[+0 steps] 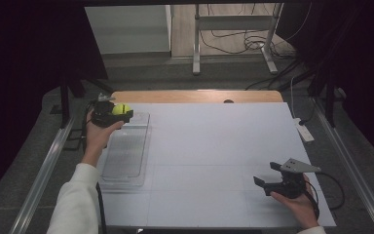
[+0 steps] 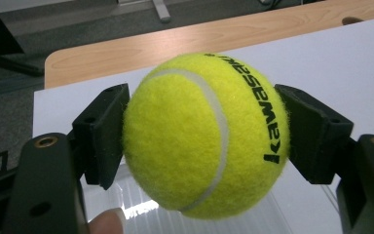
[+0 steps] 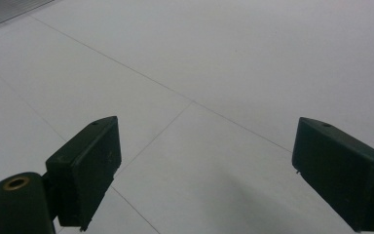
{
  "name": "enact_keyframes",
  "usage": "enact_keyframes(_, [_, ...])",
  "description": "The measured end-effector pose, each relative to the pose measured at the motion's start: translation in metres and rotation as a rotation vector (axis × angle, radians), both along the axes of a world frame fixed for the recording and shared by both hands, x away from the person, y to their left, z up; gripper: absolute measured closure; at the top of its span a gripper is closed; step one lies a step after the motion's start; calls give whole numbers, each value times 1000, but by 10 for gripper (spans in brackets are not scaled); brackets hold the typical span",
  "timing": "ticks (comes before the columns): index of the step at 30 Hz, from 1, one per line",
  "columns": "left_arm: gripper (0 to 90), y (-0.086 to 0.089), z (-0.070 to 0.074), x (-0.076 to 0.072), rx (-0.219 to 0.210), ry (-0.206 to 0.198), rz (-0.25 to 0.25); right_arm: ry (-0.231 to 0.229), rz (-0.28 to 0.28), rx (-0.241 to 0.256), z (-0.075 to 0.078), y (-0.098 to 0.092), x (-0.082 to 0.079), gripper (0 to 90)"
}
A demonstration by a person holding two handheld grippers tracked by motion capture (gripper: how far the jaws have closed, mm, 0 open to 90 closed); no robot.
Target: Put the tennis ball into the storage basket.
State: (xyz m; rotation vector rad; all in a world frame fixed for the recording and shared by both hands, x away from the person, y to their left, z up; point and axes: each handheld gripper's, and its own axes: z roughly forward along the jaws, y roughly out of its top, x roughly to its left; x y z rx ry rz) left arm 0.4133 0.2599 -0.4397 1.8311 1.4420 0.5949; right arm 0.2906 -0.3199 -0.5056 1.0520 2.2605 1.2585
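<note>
Left gripper (image 1: 119,115) clamped on tennis ball (image 1: 120,109), 2 jaws pressing opposite sides so it can't roll; held above far end of clear tray (image 1: 125,168), likely drop spot. Right gripper (image 1: 268,175) jaws apart, idle, well right of tray, out of way.

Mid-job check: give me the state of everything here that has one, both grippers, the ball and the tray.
Left gripper: shut on the ball, held above the tray's far end.
Ball: clamped between both jaws, off the table.
Tray: clear, lying flat on the table, nothing seen in it.
Right gripper: open, jaws wide apart, holding nothing, over the white table.
</note>
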Motion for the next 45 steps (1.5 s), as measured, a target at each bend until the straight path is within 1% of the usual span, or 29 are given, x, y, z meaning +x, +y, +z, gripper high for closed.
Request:
enact_keyframes(8, [258,3,-6,5,9,26,15,0,-2,1,0,0,0,106])
enact_keyframes(9, [258,4,-9,6,15,36,19,0,-2,1,0,0,0,106])
enact_keyframes(16, [259,9,-15,8,24,58,32,1,-5,0,0,0,0,106])
enact_keyframes(20, [258,12,-20,8,33,79,39,0,-7,-1,0,-1,0,106])
enact_keyframes(24, [258,14,-22,9,35,86,45,1,-6,-1,0,-1,0,107])
enact_keyframes(30, [258,16,-29,12,54,113,52,2,-8,-3,-1,-1,0,107])
enact_keyframes(38, [258,12,-33,15,68,143,43,1,-9,-2,-1,-1,0,107])
enact_keyframes(41, [257,11,-35,17,84,148,41,2,-9,-3,-1,-1,0,107])
enact_keyframes(44, [257,10,-37,18,81,160,40,4,-8,-5,-1,-1,1,107])
enact_keyframes(45, [257,10,-38,19,88,164,35,3,-8,-4,-1,-1,1,106])
